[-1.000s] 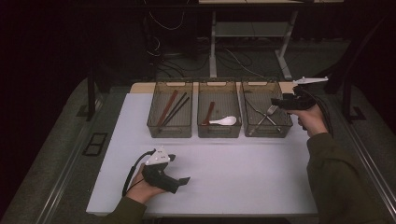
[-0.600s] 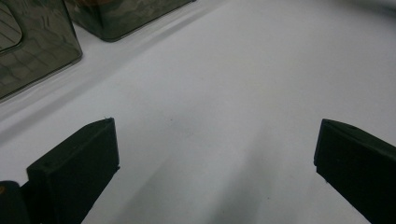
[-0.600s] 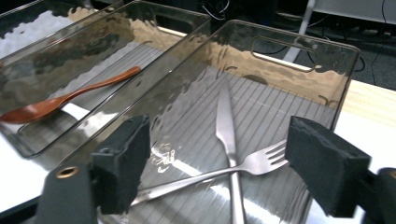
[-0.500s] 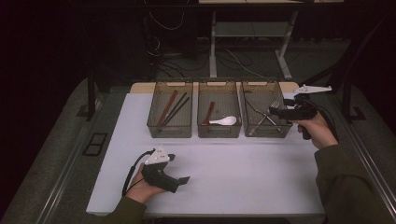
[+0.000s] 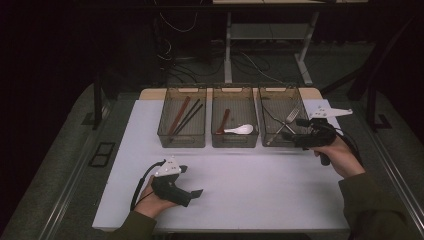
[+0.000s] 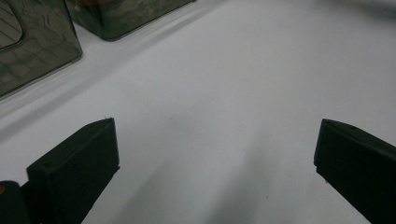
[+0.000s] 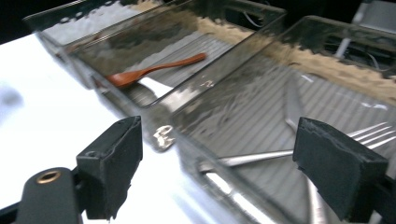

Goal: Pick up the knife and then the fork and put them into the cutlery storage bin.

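High view: my right gripper (image 5: pixel 292 131) hangs by the right bin (image 5: pixel 265 112), its jaws just opened and empty; 2 forks (image 5: pixel 292 116) lie inside. Left gripper view: jaws spread over bare table (image 6: pixel 224 93). Right gripper view: forks (image 7: pixel 261 158) sorted; next I'd pull away.

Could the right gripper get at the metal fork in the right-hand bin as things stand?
Probably yes. The right gripper stands open and empty at the near wall of the right-hand bin, which has no lid, and the fork lies uncovered among the other metal cutlery.
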Demonstrator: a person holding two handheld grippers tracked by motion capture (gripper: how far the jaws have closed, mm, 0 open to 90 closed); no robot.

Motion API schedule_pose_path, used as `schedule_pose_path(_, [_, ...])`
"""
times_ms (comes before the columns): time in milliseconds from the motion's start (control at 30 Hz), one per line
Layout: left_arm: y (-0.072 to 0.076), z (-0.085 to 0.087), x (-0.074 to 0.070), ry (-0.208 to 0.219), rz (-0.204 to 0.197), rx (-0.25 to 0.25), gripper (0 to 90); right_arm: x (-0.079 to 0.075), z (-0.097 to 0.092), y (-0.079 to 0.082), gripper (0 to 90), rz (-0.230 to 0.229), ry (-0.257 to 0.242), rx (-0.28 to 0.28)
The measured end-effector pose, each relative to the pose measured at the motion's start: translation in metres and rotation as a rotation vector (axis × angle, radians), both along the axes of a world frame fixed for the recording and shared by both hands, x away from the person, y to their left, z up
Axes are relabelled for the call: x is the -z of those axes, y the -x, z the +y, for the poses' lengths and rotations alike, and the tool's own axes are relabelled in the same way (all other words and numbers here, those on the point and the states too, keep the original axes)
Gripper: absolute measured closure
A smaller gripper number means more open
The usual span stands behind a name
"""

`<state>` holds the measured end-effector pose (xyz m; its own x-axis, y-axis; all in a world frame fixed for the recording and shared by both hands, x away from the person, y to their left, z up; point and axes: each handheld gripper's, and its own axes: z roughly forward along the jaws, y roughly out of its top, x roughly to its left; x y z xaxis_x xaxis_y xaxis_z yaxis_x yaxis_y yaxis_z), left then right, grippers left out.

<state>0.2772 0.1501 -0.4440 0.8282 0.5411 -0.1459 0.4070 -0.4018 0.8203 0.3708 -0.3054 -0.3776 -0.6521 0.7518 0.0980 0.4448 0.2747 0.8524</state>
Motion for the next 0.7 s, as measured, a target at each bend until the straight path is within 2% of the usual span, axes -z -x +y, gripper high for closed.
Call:
schedule_pose_path(400, [0.002,-0.001,-0.001,0.008,-0.008,0.007,0.0,0.020,0.014,0.039,15.6,0.003,0.019,-0.074])
schedule_pose_path(700, [0.002,0.000,-0.002,0.012,-0.012,0.013,0.0,0.033,0.018,0.065,15.6,-0.001,-0.013,-0.116])
